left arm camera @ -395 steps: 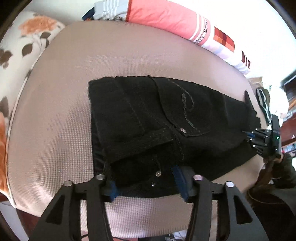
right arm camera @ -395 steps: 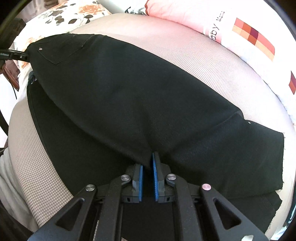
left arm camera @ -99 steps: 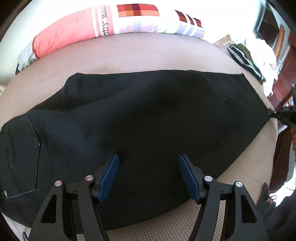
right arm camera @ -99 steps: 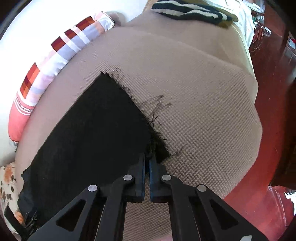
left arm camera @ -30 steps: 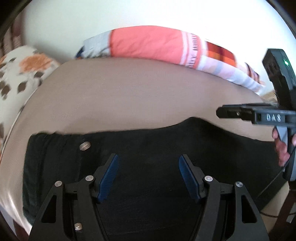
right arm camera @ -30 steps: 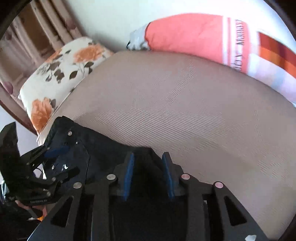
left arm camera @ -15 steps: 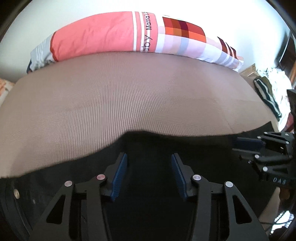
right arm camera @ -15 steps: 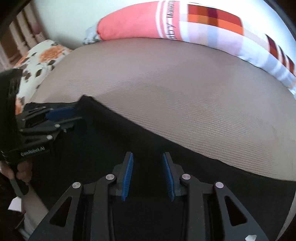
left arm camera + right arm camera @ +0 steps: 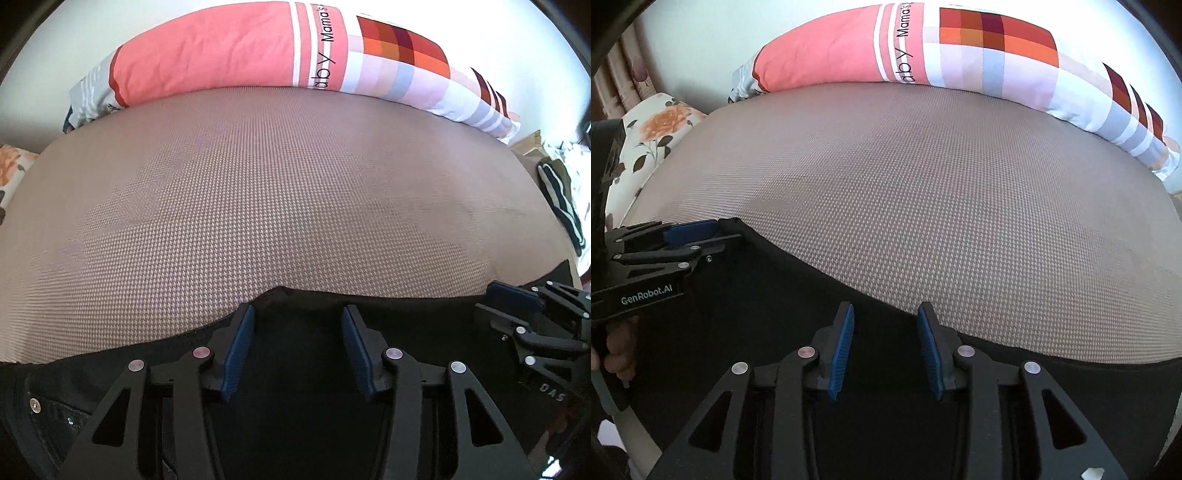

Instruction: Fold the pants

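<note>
**Both tools at the pants' far edge, jaws spread**

Left wrist: left tool (image 9: 297, 314) spread, nothing pinched, pads either side of a small peak in the far edge of the black pants (image 9: 295, 369). Pants lie under and toward the near side of the tool, long axis left-right across the bed (image 9: 258, 192). Right tool (image 9: 517, 299) sits at the same edge, off to the right.

Right wrist: right tool (image 9: 885, 314) spread too, straddling that edge of the pants (image 9: 775, 314); left tool (image 9: 698, 232) at left. Striped pillow (image 9: 923, 48) beyond. Likely next: both pinch the edge

Probably a home bedroom: mattress (image 9: 288, 192), pillows (image 9: 280, 51).
</note>
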{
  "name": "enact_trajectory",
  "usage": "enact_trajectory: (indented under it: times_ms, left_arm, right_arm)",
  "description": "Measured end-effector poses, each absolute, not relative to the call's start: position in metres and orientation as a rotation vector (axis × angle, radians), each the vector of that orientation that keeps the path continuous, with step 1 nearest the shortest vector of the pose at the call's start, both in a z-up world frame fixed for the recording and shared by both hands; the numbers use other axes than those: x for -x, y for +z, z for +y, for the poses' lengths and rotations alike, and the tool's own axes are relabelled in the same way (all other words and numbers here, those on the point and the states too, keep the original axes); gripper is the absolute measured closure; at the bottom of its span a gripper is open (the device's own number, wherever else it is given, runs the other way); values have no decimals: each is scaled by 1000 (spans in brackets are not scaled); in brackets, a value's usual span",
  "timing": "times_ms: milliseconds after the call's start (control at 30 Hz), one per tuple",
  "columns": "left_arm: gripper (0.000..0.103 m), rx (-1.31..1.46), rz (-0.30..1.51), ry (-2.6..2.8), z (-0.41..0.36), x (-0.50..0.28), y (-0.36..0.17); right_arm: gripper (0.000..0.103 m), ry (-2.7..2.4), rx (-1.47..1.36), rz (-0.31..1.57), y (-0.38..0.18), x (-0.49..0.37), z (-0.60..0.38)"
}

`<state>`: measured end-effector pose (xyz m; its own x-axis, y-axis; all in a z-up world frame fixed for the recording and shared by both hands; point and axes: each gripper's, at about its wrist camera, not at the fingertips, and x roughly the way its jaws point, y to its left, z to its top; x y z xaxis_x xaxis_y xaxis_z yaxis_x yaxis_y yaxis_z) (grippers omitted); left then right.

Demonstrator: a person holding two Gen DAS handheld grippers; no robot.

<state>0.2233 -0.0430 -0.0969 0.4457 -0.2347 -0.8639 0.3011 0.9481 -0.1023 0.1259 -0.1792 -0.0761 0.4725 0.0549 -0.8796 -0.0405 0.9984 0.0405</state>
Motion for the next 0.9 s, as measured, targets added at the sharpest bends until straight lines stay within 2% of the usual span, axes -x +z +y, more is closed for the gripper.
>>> enact_trajectory:
  times_ms: [133,267,400,900]
  left_arm:
    - [51,-48,1045,-314,-40,-217,-90]
    - [51,-17,1045,-311,-36,-196,-83]
    - [51,-51,1031,-310,-39,-171,-78]
    - [51,-17,1088,-351,-47,-110,-92]
  right_arm:
    - [67,78,-115,1057,-59,-120,-194]
    - [61,132,-225,1018,-36,-102,-221]
    - [61,126,-293,1012,-24,-74,-260]
    - [59,-110,-666,1084,-33,46,-475]
